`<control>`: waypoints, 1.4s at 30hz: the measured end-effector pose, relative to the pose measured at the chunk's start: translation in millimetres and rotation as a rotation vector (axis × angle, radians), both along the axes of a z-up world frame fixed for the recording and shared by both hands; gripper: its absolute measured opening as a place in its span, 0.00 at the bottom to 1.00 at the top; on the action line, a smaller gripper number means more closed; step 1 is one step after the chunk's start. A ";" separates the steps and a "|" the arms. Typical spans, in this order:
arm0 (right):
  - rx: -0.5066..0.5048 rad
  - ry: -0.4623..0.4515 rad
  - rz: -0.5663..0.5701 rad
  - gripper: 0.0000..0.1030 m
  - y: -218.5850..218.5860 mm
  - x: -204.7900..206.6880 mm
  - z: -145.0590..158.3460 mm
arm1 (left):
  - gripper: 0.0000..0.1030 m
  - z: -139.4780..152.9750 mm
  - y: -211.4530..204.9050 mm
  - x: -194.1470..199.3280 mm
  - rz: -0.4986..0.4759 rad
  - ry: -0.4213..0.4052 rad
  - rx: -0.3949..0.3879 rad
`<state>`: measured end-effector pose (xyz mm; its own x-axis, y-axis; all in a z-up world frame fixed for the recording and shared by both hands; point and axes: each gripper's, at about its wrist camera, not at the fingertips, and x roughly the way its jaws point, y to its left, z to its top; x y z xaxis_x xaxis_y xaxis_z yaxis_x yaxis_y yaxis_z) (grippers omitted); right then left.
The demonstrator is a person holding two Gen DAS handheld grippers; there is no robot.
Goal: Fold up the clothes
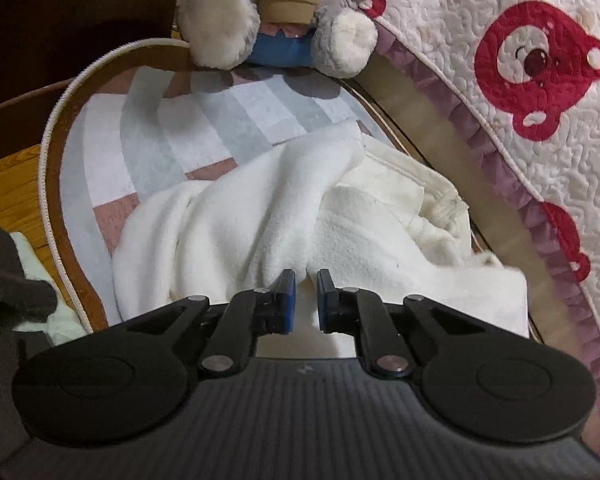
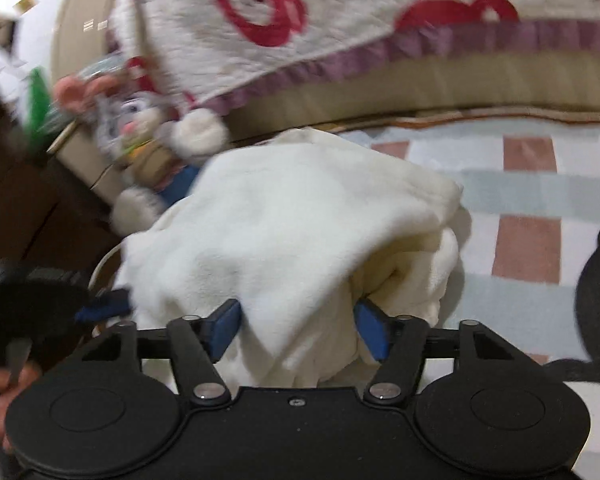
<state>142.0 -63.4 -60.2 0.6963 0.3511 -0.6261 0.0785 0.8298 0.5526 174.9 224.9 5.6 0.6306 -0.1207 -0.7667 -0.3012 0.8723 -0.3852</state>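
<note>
Left wrist view: left claw [image 1: 306, 300] pinches white fleece garment [image 1: 284, 216], which lies bunched on checked mat [image 1: 148, 136].
Right claw [image 2: 296, 334]: spread wide around fleece, not clamped.
Handling: likely light, floppy; best held at edges.

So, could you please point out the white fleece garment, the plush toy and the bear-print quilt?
white fleece garment [image 1: 236, 220]: left wrist view, rumpled middle.
plush toy [image 1: 220, 28]: left wrist view, its furry foot.
bear-print quilt [image 1: 540, 68]: left wrist view, red bear face.
</note>
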 end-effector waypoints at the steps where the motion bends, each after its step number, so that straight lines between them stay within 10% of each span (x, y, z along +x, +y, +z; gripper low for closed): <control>1: 0.027 0.000 -0.004 0.47 -0.2 4.5 -3.2 | 0.10 -2.2 0.0 1.8 -0.003 0.006 -0.008; 2: 0.057 -0.002 -0.007 0.17 -0.7 8.4 -5.9 | 0.10 -3.9 0.9 3.4 -0.007 0.013 -0.020; 16: -0.003 -0.403 -0.116 0.14 -86.8 -94.0 136.2 | 0.10 50.2 -55.8 -38.3 -0.348 -0.202 -0.167; 21: -0.103 -0.544 -0.255 0.14 -142.8 -167.1 180.3 | 0.09 96.9 -120.9 -81.3 -0.536 -0.339 -0.162; 24: -0.332 -0.558 -0.394 0.14 -172.4 -210.7 196.0 | 0.09 106.2 -165.6 -89.7 -0.622 -0.352 -0.180; 27: -0.523 -0.283 -0.559 0.21 -218.3 -217.3 170.1 | 0.21 83.4 -208.2 -84.8 -0.673 -0.297 -0.159; 30: -0.418 -0.046 -0.692 0.24 -263.5 -227.8 125.3 | 0.23 52.1 -235.7 -82.4 -0.733 -0.208 -0.110; 42: -0.311 -0.135 -0.275 0.30 -211.1 -191.8 59.0 | 0.21 -13.4 -210.0 -71.7 -0.648 0.043 -0.118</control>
